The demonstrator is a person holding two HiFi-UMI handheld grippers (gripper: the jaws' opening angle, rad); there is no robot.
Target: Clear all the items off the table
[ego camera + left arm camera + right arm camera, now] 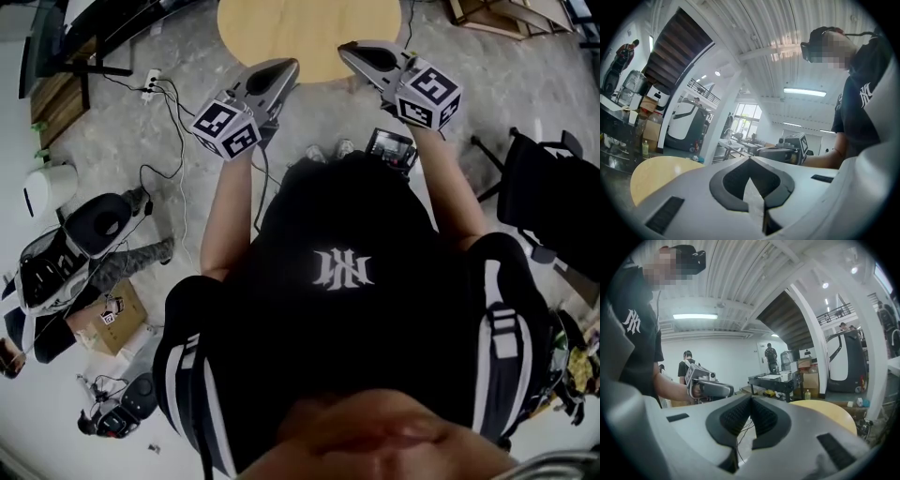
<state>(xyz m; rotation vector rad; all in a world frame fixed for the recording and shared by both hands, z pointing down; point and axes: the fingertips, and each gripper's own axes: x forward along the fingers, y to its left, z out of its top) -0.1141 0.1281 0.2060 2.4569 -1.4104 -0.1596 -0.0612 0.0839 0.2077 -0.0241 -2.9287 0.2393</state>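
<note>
Round wooden table (309, 33): just ahead of both grippers. The part in view is bare wood with no items on it, so the clearing looks finished or not under way.
Left gripper (284, 67): jaws clenched tip to tip with nothing between them, held level at the table's near edge.
Right gripper (349, 49): jaws likewise pressed together and empty, tilted slightly down toward the tabletop.
Posture: side by side and apart, probably a neutral waiting pose.
Floor: cables (173, 122) trail left of the table, and an office chair (544, 197) stands well to the right.
</note>
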